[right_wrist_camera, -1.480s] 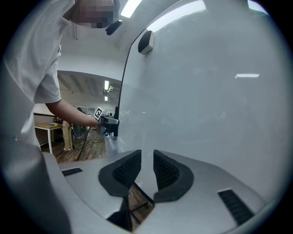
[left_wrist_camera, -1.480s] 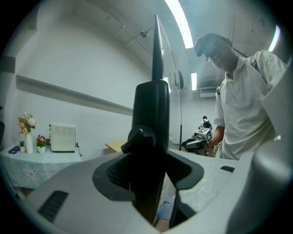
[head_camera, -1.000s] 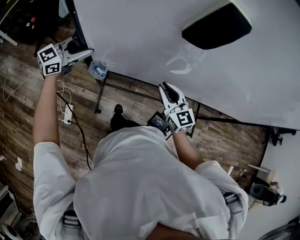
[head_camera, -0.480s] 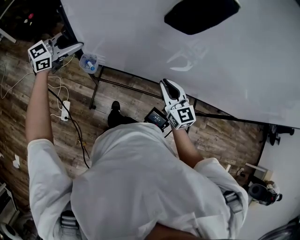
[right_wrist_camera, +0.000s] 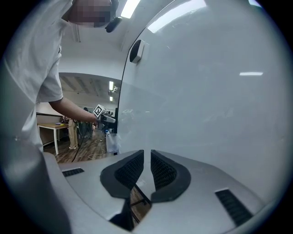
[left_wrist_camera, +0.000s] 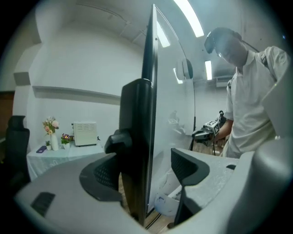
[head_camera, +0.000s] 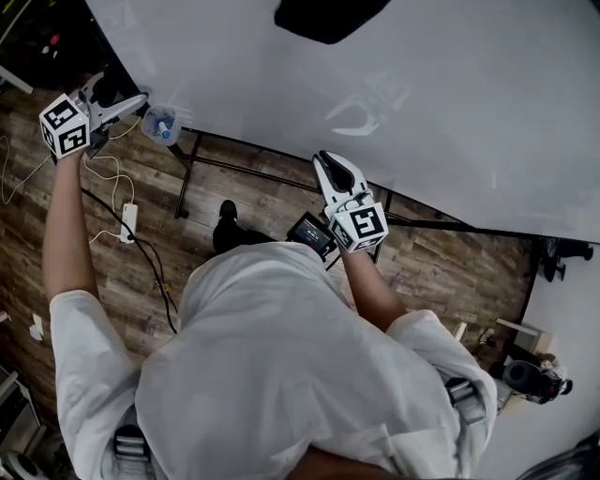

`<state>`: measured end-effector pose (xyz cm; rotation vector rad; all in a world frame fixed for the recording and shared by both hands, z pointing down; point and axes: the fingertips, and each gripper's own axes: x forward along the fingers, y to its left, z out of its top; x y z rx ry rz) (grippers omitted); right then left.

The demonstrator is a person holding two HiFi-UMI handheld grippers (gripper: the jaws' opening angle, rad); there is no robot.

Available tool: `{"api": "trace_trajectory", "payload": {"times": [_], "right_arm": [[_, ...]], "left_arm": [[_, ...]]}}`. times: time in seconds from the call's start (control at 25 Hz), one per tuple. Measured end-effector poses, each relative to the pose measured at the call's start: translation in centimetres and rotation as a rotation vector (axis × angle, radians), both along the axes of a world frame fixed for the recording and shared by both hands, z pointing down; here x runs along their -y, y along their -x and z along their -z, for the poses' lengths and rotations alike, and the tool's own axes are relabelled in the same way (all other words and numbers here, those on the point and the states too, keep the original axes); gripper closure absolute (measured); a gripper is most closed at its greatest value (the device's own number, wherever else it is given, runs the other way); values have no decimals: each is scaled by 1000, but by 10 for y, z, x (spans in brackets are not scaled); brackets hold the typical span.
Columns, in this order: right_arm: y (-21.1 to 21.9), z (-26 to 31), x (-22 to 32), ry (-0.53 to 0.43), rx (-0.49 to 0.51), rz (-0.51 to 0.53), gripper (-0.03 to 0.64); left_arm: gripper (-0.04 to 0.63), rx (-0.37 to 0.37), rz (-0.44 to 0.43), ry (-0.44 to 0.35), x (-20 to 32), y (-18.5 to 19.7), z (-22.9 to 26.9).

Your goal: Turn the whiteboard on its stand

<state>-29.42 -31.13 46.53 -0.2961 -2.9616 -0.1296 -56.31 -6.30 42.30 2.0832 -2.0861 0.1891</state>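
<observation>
The large whiteboard [head_camera: 422, 84] fills the top of the head view, and its stand's black bars [head_camera: 244, 169] run below its lower edge. My left gripper [head_camera: 127, 101] is at the board's left edge. Its jaws are opening around the black side frame [left_wrist_camera: 137, 137]; the right pad [left_wrist_camera: 185, 167] stands apart from the white face [left_wrist_camera: 171, 91]. My right gripper [head_camera: 330, 164] is at the lower edge, jaws nearly together on the thin edge of the board [right_wrist_camera: 206, 91]. In its own view the right gripper [right_wrist_camera: 147, 167] shows only a slit between its pads.
A clear cup with a marker [head_camera: 159, 127] hangs by the board's left corner. A dark oval object [head_camera: 328, 14] sits on the board's face. On the wooden floor lie a power strip with cables [head_camera: 128, 220] and a black device [head_camera: 309, 234]. A table with flowers [left_wrist_camera: 50, 132] stands behind the board.
The board and its dark oval object have shifted left and up in the head view. My left gripper went left with the edge, and its jaws have widened. The right gripper barely moved.
</observation>
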Motion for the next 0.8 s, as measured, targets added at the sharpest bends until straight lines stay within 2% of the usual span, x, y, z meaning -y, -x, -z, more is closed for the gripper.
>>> {"api": "trace_trajectory", "payload": {"times": [0.12,0.24,0.36,0.52,0.6,0.72,0.8], "right_arm": [[-11,0,9,-1,10,-15,574],[-23,-1,15,7,20,-35,574],[-36,-6,18,24,26,-50,574],[-48,-10,24,40,31,-74,575],[-55,-9,26,40,37,-84,575],[-63,-3,27,28,53,-94,575],[-74,5,26,18,69,-106,575]], "left_arm": [[273,48,26,75,-1,-1,-4],[275,46,73,67,-15,1,2],[275,36,145,17,-38,-7,9],[275,46,294,-161,-62,-32,32],[279,75,370,-218,-64,-53,40],[288,134,481,-227,-60,-87,45],[289,161,519,-231,-54,-114,48]]}}
